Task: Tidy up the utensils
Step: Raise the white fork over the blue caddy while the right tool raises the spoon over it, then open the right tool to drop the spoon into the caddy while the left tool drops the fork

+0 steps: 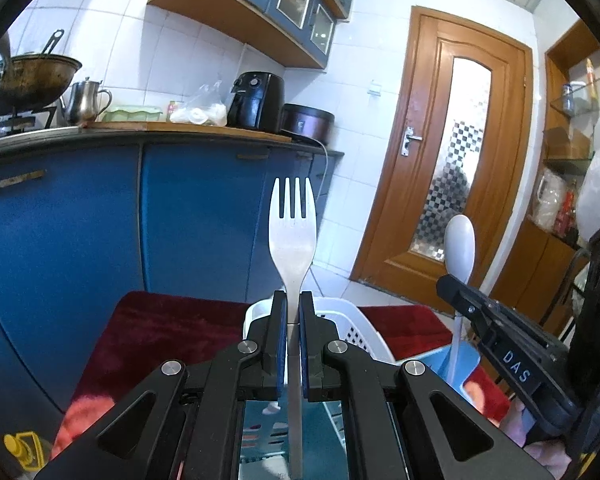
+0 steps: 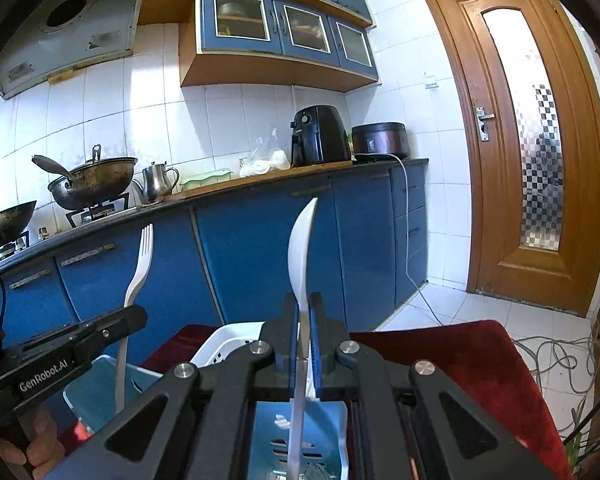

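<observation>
My left gripper (image 1: 293, 300) is shut on a white plastic fork (image 1: 292, 232), held upright with its tines up, above a white perforated basket (image 1: 356, 332). My right gripper (image 2: 304, 304) is shut on a white plastic spoon (image 2: 302, 248), held upright and edge-on, above the white basket (image 2: 224, 344). The spoon (image 1: 459, 248) and right gripper (image 1: 460, 300) show at the right of the left wrist view. The fork (image 2: 140, 264) and left gripper (image 2: 134, 316) show at the left of the right wrist view. A light blue basket (image 2: 96, 392) stands beside the white one.
The baskets sit on a dark red cloth (image 1: 160, 332) over a table. Blue kitchen cabinets (image 2: 260, 248) with a counter holding a wok (image 2: 92, 180), kettle and air fryer (image 2: 320, 136) stand behind. A wooden door (image 2: 540, 140) is at the right, cables (image 2: 556, 356) on the floor.
</observation>
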### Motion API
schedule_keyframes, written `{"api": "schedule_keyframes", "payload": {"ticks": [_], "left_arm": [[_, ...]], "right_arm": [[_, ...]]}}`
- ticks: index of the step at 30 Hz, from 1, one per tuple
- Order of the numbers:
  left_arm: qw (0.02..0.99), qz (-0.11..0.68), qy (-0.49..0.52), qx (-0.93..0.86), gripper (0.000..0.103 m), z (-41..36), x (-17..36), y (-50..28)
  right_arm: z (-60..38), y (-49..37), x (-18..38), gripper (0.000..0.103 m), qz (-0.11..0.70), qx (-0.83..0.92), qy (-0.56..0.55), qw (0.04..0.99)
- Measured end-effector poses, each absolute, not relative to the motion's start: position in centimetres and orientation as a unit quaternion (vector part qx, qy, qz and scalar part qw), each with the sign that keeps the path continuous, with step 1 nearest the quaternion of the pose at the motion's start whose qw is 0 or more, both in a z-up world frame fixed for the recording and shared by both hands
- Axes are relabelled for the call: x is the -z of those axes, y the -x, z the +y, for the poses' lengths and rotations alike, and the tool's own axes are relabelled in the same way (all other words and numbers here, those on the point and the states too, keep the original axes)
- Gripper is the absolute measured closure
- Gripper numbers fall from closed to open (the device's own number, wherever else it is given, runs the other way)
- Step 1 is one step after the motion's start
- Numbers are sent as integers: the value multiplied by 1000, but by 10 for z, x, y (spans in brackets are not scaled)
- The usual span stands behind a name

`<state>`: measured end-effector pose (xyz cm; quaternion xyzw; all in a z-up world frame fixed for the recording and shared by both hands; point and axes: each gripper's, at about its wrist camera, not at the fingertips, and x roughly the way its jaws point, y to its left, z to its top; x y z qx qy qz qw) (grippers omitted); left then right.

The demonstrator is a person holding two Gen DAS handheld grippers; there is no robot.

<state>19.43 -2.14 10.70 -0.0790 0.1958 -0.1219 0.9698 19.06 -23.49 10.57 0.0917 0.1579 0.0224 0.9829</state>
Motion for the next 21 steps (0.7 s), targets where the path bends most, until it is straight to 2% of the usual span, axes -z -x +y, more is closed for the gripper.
{"api": "schedule_keyframes", "payload": {"ticks": [10, 15, 21], "left_arm": [[971, 198, 63, 121, 98, -27, -94, -185], [968, 209, 62, 125, 98, -28, -92, -182], [965, 218, 66, 130, 96, -25, -94, -177]], "right_arm": [[-235, -183, -101, 95, 174, -34, -97, 979], [-237, -178, -101, 88, 180, -42, -109, 977], [-235, -166, -107, 73, 174, -49, -110, 977]]}}
